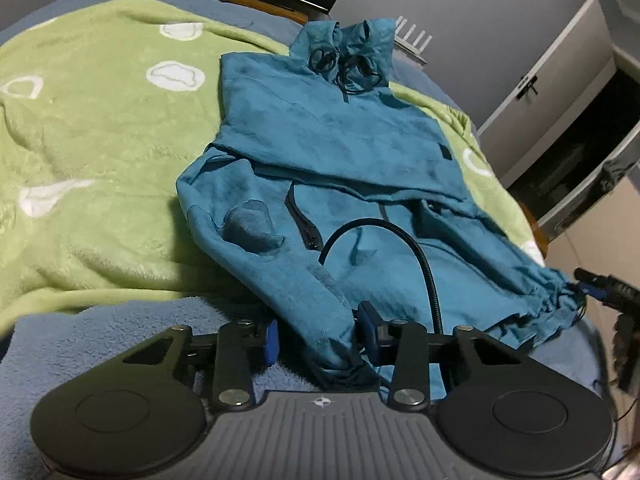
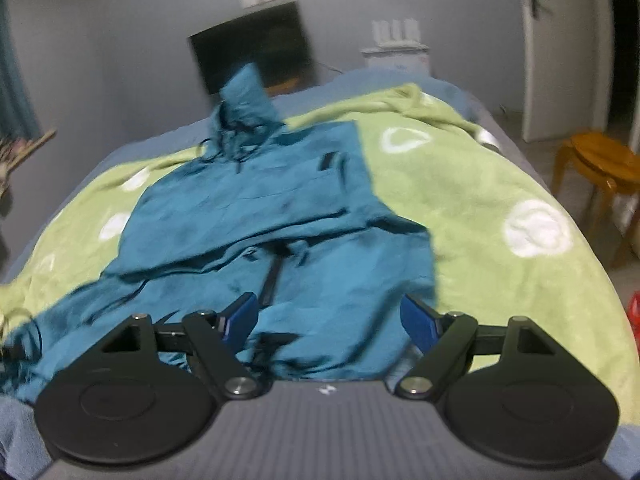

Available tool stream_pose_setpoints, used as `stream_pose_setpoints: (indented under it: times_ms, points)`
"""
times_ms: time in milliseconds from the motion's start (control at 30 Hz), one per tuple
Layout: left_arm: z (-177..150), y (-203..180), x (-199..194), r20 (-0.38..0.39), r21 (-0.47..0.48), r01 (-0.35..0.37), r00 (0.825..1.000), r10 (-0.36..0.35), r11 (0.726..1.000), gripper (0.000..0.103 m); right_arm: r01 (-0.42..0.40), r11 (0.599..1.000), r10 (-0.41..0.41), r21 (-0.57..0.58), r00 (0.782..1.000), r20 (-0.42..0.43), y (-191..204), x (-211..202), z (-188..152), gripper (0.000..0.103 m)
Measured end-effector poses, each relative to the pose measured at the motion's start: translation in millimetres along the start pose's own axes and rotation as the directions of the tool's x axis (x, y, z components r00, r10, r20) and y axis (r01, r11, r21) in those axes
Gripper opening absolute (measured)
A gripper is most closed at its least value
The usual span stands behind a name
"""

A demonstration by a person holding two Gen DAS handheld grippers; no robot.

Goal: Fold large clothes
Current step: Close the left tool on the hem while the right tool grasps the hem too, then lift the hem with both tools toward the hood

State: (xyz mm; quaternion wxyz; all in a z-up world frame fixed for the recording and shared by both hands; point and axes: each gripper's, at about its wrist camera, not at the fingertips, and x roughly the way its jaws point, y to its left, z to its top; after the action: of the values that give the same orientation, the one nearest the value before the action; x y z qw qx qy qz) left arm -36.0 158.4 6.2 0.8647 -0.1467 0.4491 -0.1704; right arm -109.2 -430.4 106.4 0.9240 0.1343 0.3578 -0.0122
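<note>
Left wrist view: one teal hoodie (image 1: 332, 152) flat on green blanket (image 1: 100, 128), hood far, hem near. Left gripper (image 1: 320, 338) fingers apart, hem fabric bunched between, not clamped. Right gripper (image 1: 600, 284) at right hem corner; grip unclear.

Right wrist view: right gripper (image 2: 332, 316) fingers wide apart over near hem. One wooden stool (image 2: 600, 160) far right.

A teal hooded jacket (image 1: 332, 140) (image 2: 256, 216) lay front-up on the bed, its hood at the far end with dark drawstrings looped at the collar. Both sleeves had been folded across the chest, leaving a dark zipper visible below them. The gathered drawstring hem lay crumpled at the near edge of the bed.
</note>
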Motion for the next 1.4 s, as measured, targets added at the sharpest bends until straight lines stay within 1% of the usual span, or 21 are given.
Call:
stream_pose_setpoints:
  times_ms: [67,133,200,233,267,333,367,400,467,500,567,600,633,700,767,933,1033,1133,1267,1300,1400]
  points:
    - [-1,-1,1,0.002,0.003,-0.003,1.000,0.003,1.000,0.040,-0.011,0.999,0.012,0.041,0.999,-0.035,-11,2,-1,0.079]
    - [-2,-3,2,0.000,0.007,-0.005,1.000,0.005,1.000,0.039,-0.067,0.992,0.076,0.111,0.994,-0.073,-20,6,-4,0.079]
    - [-2,-4,2,-0.004,0.020,-0.009,1.000,0.009,1.000,0.040,-0.129,0.973,0.150,0.193,0.983,-0.101,-27,15,-7,0.079]
    - [-1,-5,3,-0.003,0.028,-0.015,1.000,0.015,0.999,0.043,-0.138,0.969,0.161,0.206,0.982,-0.098,-27,18,-8,0.079]
    - [-1,-6,4,-0.003,0.034,-0.029,1.000,0.029,0.999,0.048,-0.139,0.971,0.159,0.197,0.983,-0.093,-24,22,-8,0.078]
    - [1,-11,8,0.004,0.061,-0.073,0.997,0.073,0.995,0.056,-0.134,0.980,0.146,0.150,0.986,-0.076,-15,27,-7,0.064]
    - [2,-15,10,0.005,0.079,-0.094,0.996,0.094,0.992,0.056,-0.133,0.983,0.143,0.126,0.987,-0.073,-10,30,-5,0.056]
    - [3,-16,11,0.000,0.088,-0.088,0.996,0.088,0.992,0.055,-0.137,0.985,0.145,0.106,0.987,-0.071,-7,33,-5,0.049]
    - [5,-20,14,-0.016,0.098,-0.071,0.997,0.073,0.993,0.053,-0.128,0.990,0.133,0.063,0.989,-0.068,-2,37,-3,0.038]
    - [6,-23,15,-0.016,0.121,-0.088,0.996,0.090,0.989,0.051,-0.132,0.990,0.136,0.056,0.989,-0.063,-1,38,-1,0.034]
    - [8,-23,17,-0.023,0.134,-0.069,0.997,0.073,0.989,0.037,-0.141,0.989,0.143,0.045,0.988,-0.052,-3,39,3,0.026]
    - [11,-20,17,-0.019,0.107,-0.060,0.998,0.062,0.992,0.032,-0.149,0.988,0.151,0.043,0.988,-0.044,-4,39,4,0.025]
    - [15,-16,16,-0.010,0.076,-0.045,0.999,0.046,0.996,0.023,-0.160,0.986,0.161,0.044,0.986,-0.034,-5,39,7,0.024]
    - [27,-9,14,0.016,0.027,-0.011,1.000,0.011,1.000,0.021,-0.184,0.982,0.184,0.050,0.983,-0.012,-5,39,14,0.023]
    - [43,-7,13,0.047,0.010,0.004,0.999,-0.005,1.000,0.019,-0.214,0.975,0.214,0.055,0.977,0.008,-4,42,24,0.022]
    - [96,-5,17,0.128,0.008,0.037,0.991,-0.038,0.999,0.018,-0.276,0.959,0.271,0.066,0.960,0.073,2,58,61,0.022]
    - [133,2,28,0.172,-0.015,0.057,0.984,-0.053,0.998,0.018,-0.293,0.954,0.285,0.067,0.952,0.110,6,76,89,0.019]
    - [171,10,48,0.204,-0.049,0.077,0.977,-0.065,0.996,0.018,-0.301,0.951,0.291,0.065,0.948,0.130,11,100,118,0.019]
    - [214,18,81,0.221,-0.048,0.040,0.975,-0.029,0.998,0.018,-0.290,0.955,0.278,0.064,0.949,0.152,21,139,157,0.018]
    - [227,19,92,0.222,-0.055,0.027,0.975,-0.014,0.998,0.018,-0.284,0.956,0.271,0.069,0.950,0.156,23,150,167,0.018]
    - [260,28,119,0.227,-0.092,0.020,0.974,0.002,0.996,0.018,-0.256,0.964,0.241,0.072,0.956,0.169,31,184,203,0.018]
